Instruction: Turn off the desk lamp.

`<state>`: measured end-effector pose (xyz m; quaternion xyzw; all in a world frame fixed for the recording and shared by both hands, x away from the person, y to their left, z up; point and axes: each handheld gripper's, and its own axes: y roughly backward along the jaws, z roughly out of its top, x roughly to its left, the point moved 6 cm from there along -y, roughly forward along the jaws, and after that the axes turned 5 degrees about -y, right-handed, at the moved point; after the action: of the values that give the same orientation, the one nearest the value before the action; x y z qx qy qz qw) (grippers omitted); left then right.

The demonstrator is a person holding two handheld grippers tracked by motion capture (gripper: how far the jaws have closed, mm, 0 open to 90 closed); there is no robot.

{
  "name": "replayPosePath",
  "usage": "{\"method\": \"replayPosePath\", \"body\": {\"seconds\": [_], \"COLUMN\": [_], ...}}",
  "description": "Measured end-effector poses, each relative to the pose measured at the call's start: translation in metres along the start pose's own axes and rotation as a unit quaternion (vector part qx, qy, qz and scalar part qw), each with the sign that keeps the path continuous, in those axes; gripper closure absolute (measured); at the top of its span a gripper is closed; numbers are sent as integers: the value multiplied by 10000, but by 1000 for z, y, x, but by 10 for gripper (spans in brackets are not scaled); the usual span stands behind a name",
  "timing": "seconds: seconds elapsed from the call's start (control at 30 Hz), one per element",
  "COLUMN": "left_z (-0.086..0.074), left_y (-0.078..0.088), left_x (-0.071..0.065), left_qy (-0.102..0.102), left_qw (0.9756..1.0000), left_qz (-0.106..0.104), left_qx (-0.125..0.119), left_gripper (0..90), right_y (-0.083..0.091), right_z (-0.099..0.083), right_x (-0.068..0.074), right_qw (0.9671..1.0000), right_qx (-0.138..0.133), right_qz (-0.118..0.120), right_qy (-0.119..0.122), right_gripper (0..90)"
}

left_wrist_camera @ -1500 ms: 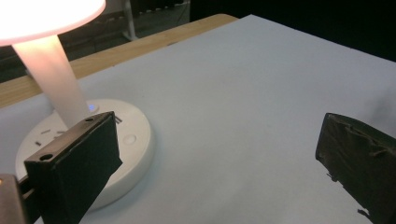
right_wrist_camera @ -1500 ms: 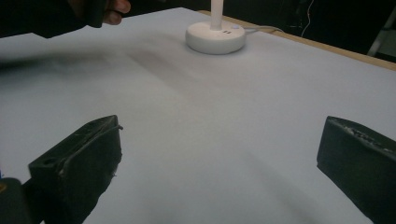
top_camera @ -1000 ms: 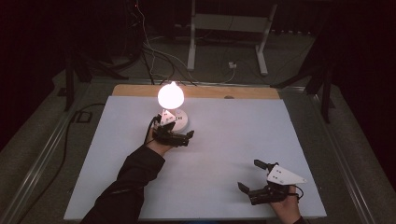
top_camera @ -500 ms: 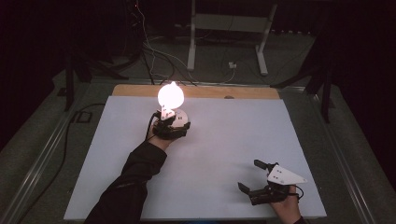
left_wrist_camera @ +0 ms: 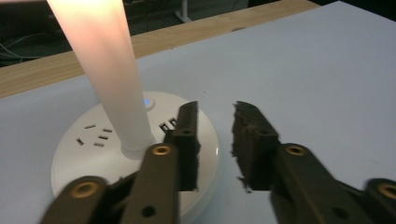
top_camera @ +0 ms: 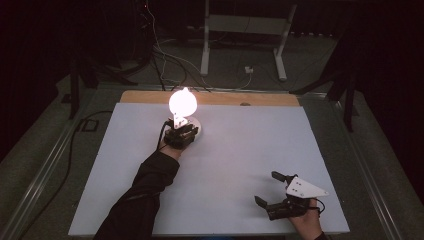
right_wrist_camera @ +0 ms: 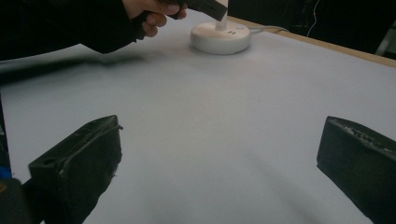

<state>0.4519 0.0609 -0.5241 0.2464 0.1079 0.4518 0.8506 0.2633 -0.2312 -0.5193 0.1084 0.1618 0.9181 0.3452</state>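
Observation:
A glowing lamp bulb (top_camera: 182, 101) stands on a round white socket base (top_camera: 195, 125) at the back left of the white board. My left gripper (top_camera: 180, 132) reaches over the near edge of that base. In the left gripper view the lamp's lit stem (left_wrist_camera: 112, 70) rises from the base (left_wrist_camera: 88, 144), and my left gripper (left_wrist_camera: 215, 109) is open by a narrow gap, its left jaw over the base top beside the stem, with nothing between the jaws. My right gripper (top_camera: 266, 187) rests near the front right edge, wide open (right_wrist_camera: 222, 130) and empty.
The white board (top_camera: 225, 150) lies on a wooden table whose strip (top_camera: 225, 98) shows at the back. Cables (top_camera: 165, 60) and a metal stand (top_camera: 245, 30) sit on the dark floor behind. A cord (right_wrist_camera: 271, 29) leaves the base (right_wrist_camera: 219, 37).
My left gripper has swung from pointing right just below the base to pointing forward over its near edge. The right gripper has stayed put.

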Motion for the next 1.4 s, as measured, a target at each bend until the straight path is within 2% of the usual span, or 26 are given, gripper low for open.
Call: {"method": "replayPosePath", "body": {"seconds": [0.17, 0.23, 0.3, 0.57, 0.63, 1.13, 1.4], "left_z": [-5, -5, -7, -12, -14, -18, -18], "left_y": [-6, -7, -9, -14, -15, -22, -22], "left_x": [3, 4, 7, 10, 10, 9, 10], "left_qy": [-107, -53, -77, 3, -69, -56, -156], "left_qw": [9999, 10000, 9999, 9999, 9998, 9998, 9997], "left_qz": [50, 29, 97, 89, 100, 145, 148], "left_qx": [74, 69, 102, 106, 140, 148, 141], "left_gripper": [824, 847, 888, 900, 900, 900, 900], "right_y": [0, 0, 0, 0, 0, 0, 0], "right_z": [0, 0, 0, 0, 0, 0, -1], "right_x": [0, 0, 0, 0, 0, 0, 0], "right_qw": [10000, 10000, 10000, 10000, 10000, 10000, 10000], "right_qx": [-2, 0, 1, 13, 15, 18, 41], "right_qz": [10, 14, 19, 37, 37, 43, 47], "right_qy": [-5, -7, -9, -14, -9, -9, -14], "right_gripper": [0, 0, 0, 0, 0, 0, 0]}}
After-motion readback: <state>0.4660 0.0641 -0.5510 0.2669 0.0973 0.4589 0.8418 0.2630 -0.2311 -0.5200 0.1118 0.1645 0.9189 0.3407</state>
